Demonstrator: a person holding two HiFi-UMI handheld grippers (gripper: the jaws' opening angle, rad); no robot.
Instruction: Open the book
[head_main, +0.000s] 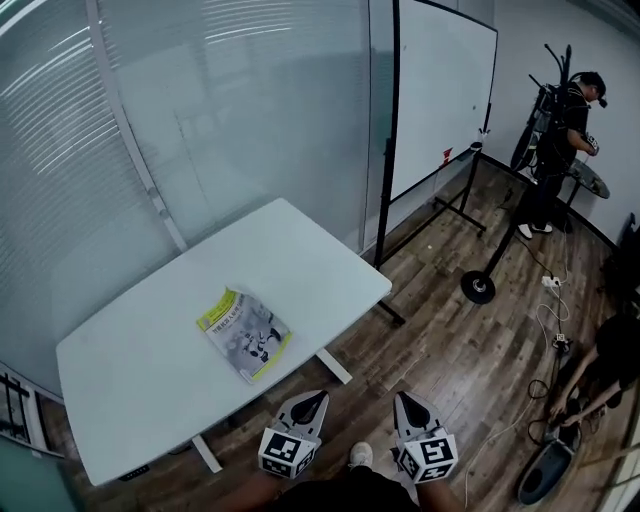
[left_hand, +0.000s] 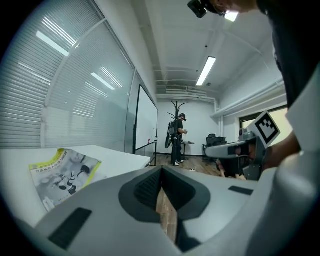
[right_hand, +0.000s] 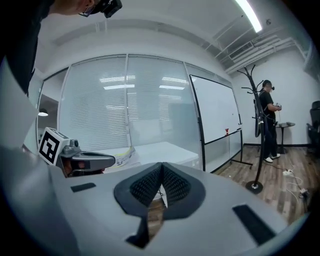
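A closed book (head_main: 245, 335) with a yellow-green and grey cover lies flat near the front edge of the white table (head_main: 300, 250). Both grippers hover over the wooden floor just off that edge, to the right of the book and touching nothing. My left gripper (head_main: 312, 400) has its fingertips together with nothing between them; its own view shows the book (left_hand: 62, 175) to the left of its jaws (left_hand: 161, 170). My right gripper (head_main: 405, 402) is shut and empty too (right_hand: 161, 167). In the right gripper view the book (right_hand: 122, 156) peeks out behind the left gripper (right_hand: 95, 161).
A whiteboard on a wheeled stand (head_main: 440, 90) stands right of the table, with a round-based pole (head_main: 478, 287) beside it. One person (head_main: 560, 150) stands at the far right; another (head_main: 600, 380) crouches near cables on the floor. A glass wall with blinds (head_main: 150, 120) runs behind the table.
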